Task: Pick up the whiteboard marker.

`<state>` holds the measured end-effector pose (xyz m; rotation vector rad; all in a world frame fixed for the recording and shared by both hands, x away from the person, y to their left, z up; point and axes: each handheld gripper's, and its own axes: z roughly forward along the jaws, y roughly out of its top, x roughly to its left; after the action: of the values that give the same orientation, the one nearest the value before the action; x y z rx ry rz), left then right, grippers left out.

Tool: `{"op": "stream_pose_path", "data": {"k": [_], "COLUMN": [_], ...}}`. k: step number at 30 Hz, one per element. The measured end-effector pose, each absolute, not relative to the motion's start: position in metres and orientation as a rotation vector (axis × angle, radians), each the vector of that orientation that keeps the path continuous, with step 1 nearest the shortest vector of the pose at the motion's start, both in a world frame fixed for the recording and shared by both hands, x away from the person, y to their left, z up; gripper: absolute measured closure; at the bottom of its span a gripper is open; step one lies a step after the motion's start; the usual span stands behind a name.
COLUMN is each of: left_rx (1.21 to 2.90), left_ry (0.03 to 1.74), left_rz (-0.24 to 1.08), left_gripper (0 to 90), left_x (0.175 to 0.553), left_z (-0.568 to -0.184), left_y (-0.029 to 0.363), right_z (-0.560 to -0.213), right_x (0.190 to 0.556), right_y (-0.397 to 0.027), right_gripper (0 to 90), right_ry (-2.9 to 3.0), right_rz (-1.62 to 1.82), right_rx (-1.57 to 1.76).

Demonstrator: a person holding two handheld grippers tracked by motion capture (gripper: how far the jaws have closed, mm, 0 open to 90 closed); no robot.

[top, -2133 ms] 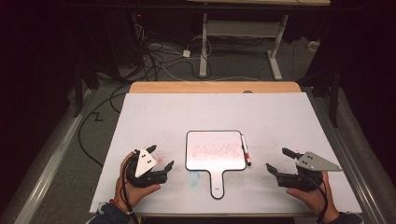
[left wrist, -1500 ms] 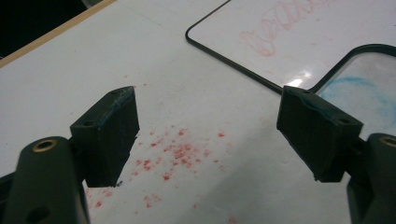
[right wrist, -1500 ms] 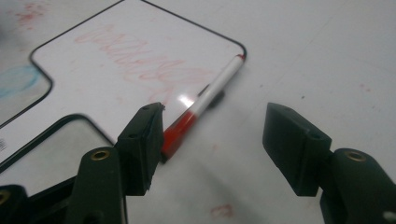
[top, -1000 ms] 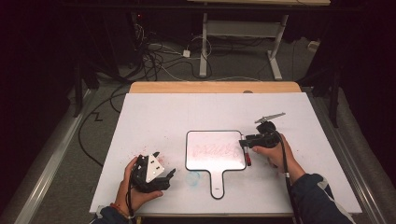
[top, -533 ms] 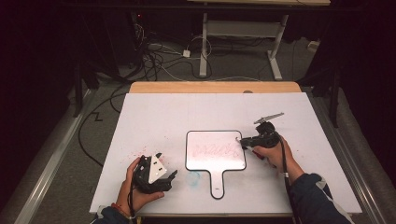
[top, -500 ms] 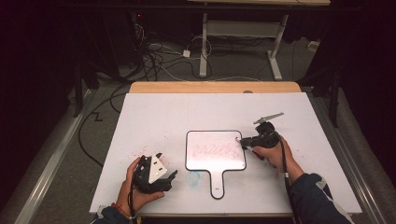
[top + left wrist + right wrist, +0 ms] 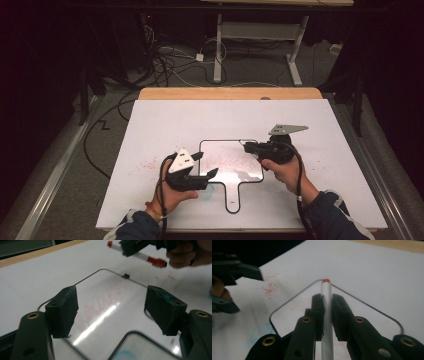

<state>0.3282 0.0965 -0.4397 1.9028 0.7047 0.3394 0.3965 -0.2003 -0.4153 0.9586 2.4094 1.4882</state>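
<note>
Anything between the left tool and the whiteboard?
Nothing visible. The left tool hangs open just above the whiteboard, bare surface between its jaws. The red marker is clamped in the right tool, past the far edge.

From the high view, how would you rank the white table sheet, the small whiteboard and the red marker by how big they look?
1. White table sheet, largest by far.
2. Small whiteboard, paddle-shaped with a handle.
3. Red marker, smallest, and mostly hidden by the right hand-held gripper clamped on it.

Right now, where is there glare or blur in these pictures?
Left gripper view: a bright glare streak crosses the glossy white paddle-shaped board; the red-capped white marker is soft. Right gripper view: the black jaws nearest the lens blur. High view: dark surroundings, lit table.
</note>
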Motion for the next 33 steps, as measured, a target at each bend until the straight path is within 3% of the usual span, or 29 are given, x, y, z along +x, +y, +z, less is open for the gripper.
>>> {"op": "stream_pose_path", "data": {"k": [7, 16, 22, 25, 33], "left_rx": [1.906, 1.851, 1.851, 1.860, 1.918], "left_ry": [0.700, 0.660, 0.633, 0.628, 0.625], "left_rz": [0.239, 0.130, 0.149, 0.180, 0.256], "left_gripper": [32.9, 43.4, 54.5, 65.9, 78.4], "left_x": [0.350, 0.365, 0.366, 0.368, 0.374], "left_z": [-0.438, -0.439, -0.438, -0.437, -0.441], "left_y": [0.039, 0.014, 0.008, 0.007, 0.016], "right_z": [-0.416, -0.410, -0.409, -0.410, -0.411], "right_x": [0.379, 0.370, 0.368, 0.366, 0.365], "right_y": [-0.184, -0.189, -0.195, -0.194, -0.192], "right_gripper": [81.4, 81.3, 81.3, 81.3, 78.3], "right_ry": [2.308, 2.211, 2.166, 2.159, 2.161], "right_rz": [1.548, 1.561, 1.579, 1.578, 1.556], "right_rx": [0.873, 0.833, 0.849, 0.839, 0.834]}}
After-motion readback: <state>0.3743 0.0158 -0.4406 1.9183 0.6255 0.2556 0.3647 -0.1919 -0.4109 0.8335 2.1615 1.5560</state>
